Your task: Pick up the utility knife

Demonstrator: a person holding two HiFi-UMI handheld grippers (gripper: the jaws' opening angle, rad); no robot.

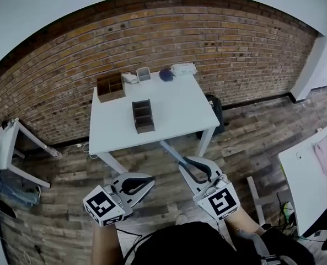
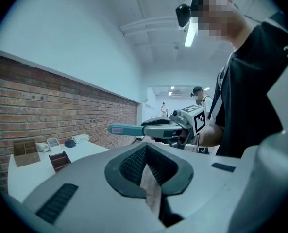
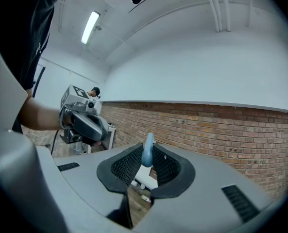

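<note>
Plainly, the knife [image 1: 170, 150] is off the table [image 1: 177, 115]. It sits clamped in the right gripper [image 1: 182, 162], over the wooden floor, short of the table's near edge. The right gripper view shows its blue body pinched between the ribbed pads. The left gripper view shows most of its length jutting out past the jaws, so the hold is near one end.

The left gripper [image 1: 150, 180] hangs beside it with jaws drawn together and nothing between them.

The step in hand looks like carrying the lifted knife securely. Doing this well probably means keeping the squeeze steady, since a long overhang could let the handle swivel in the pads if the pressure eases. Holding the right gripper level and moving it smoothly should limit that. Whether the blade is out cannot be told, so the jutting end is best kept pointed away from the person and from the left gripper. The left one has no evident job here and would do well to stay apart.
</note>
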